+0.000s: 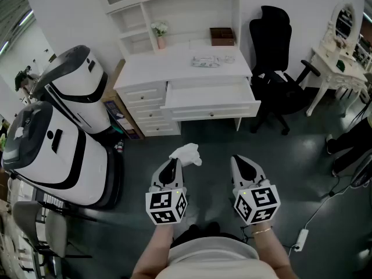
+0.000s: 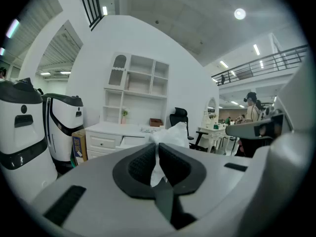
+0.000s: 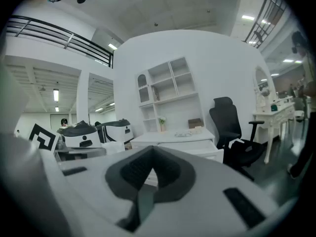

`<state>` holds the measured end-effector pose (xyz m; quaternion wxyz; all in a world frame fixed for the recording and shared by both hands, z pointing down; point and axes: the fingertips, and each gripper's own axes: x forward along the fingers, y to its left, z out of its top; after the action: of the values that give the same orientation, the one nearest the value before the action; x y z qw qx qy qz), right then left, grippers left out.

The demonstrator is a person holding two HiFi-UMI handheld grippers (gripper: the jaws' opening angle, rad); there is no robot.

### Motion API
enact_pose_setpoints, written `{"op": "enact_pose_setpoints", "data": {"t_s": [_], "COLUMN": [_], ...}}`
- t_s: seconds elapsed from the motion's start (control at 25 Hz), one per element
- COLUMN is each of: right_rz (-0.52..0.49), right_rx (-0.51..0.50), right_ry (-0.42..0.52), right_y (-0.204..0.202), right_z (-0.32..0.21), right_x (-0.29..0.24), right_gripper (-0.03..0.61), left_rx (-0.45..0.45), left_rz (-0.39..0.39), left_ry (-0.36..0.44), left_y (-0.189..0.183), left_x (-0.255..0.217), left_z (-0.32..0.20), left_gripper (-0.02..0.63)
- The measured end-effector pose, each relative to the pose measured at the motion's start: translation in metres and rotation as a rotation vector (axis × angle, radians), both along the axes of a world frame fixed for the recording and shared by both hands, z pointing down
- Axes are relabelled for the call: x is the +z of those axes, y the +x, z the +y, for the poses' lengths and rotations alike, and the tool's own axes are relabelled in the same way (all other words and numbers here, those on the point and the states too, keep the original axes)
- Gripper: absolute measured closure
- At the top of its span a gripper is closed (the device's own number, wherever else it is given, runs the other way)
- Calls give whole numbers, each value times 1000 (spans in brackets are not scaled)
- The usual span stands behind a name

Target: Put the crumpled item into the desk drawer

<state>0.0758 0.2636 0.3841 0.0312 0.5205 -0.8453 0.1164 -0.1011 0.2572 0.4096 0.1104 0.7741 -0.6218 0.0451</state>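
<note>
Left gripper (image 2: 157,148) is pinching the crumpled white paper (image 1: 187,154) between its pads. Most of the wad is sticking out past the tips, above the dark floor and well short of the desk. Right gripper (image 3: 150,155) is riding just beside it with its jaws pressed together on nothing.

Step in hand, as I judge it: carrying the paper forward to the open drawer (image 1: 212,99). The pinch should be staying firm on the walk, since only a thin fold is sitting between the pads. The approach should be going straight in between the white-and-black machines (image 1: 55,150) and the black chair (image 1: 273,68). The wad should be passing over the drawer's front edge and hanging above the inside before the jaws part. Light paper may cling to a pad, so a clean release is worth checking.

Count:
- Grippers: two.
- Crumpled paper: one.
- Open drawer: one, in the one white desk (image 1: 174,65).
- Machines: two.
- Chair: one.
- Dressing table (image 1: 337,60) at far right: one.
</note>
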Motion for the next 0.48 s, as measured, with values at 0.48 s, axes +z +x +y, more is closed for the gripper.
{"op": "enact_pose_setpoints", "data": {"t_s": [0.48], "right_rz": [4], "right_rx": [-6], "right_ry": [72], "right_y": [9], "right_z": [7], "right_x": [-8], "right_gripper": [577], "left_rx": [-23], "left_rz": [3], "left_ry": [25], "left_y": [10], "left_x": [-8], "left_z": [7], "left_gripper": [598]}}
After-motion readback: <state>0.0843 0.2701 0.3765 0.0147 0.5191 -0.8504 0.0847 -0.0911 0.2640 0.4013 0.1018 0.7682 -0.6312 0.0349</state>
